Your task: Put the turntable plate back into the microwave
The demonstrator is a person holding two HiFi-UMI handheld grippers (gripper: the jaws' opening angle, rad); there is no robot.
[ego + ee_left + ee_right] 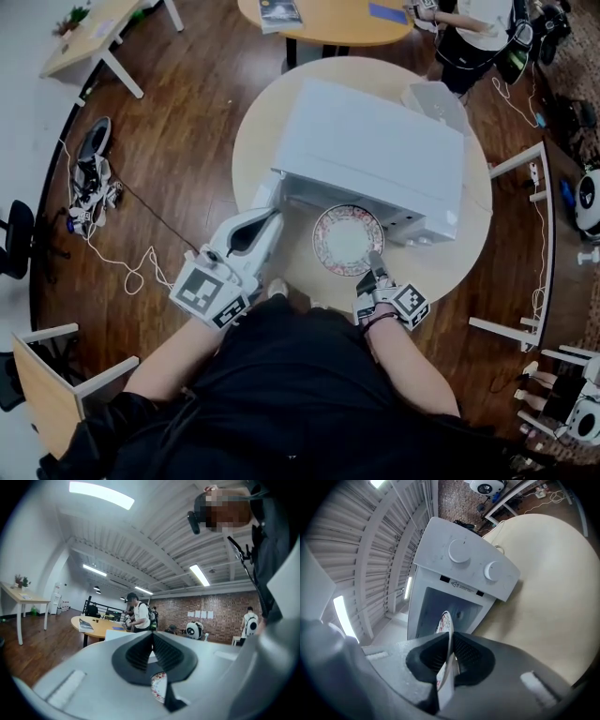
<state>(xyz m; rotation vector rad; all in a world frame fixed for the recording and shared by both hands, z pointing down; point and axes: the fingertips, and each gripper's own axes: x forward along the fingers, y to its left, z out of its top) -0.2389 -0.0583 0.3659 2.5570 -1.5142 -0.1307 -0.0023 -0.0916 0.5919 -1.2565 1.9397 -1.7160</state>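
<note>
A white microwave (375, 141) stands on the round beige table (258, 131), its opening facing me. The turntable plate (347, 239), white with a red patterned rim, hovers at the opening, partly under the microwave's front edge. My right gripper (377, 262) is shut on the plate's near rim. In the right gripper view the plate (444, 620) stands edge-on between the jaws of the right gripper (450, 656), pointing into the dark cavity of the microwave (461, 559). My left gripper (267, 220) sits by the microwave's left front corner. It (152, 651) looks shut with nothing between its jaws.
A white box (436, 98) sits on the table behind the microwave at right. A second table (328, 19) and a person (478, 33) are beyond. Cables and shoes (89, 178) lie on the floor at left; a white frame (534, 244) stands at right.
</note>
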